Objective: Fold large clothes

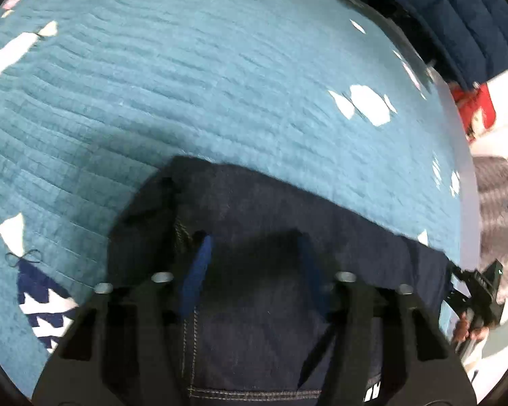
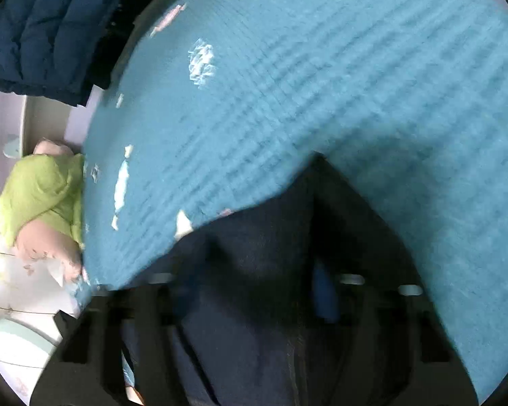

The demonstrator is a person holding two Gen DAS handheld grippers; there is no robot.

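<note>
A dark denim garment (image 1: 271, 199) with pale stitching lies on a teal quilted bedspread (image 1: 186, 84). My left gripper (image 1: 254, 267) hangs just above the garment's near part. It is open, its blue pads (image 1: 198, 270) apart and only flat cloth under the gap. In the blurred right wrist view the same dark garment (image 2: 254, 237) fills the lower middle on the bedspread (image 2: 321, 67). My right gripper (image 2: 254, 291) stands over it with jaws apart. One blue pad (image 2: 325, 294) shows and the other is lost in the dark cloth.
A navy quilted jacket (image 1: 457, 17) (image 2: 44, 27) lies at the bed's far corner. A red item (image 1: 474, 108) sits beyond the bed edge. A green and pink soft bundle (image 2: 40, 196) rests beside the bed. A hand (image 1: 467, 330) holds a black tool (image 1: 481, 287) at the garment's right end.
</note>
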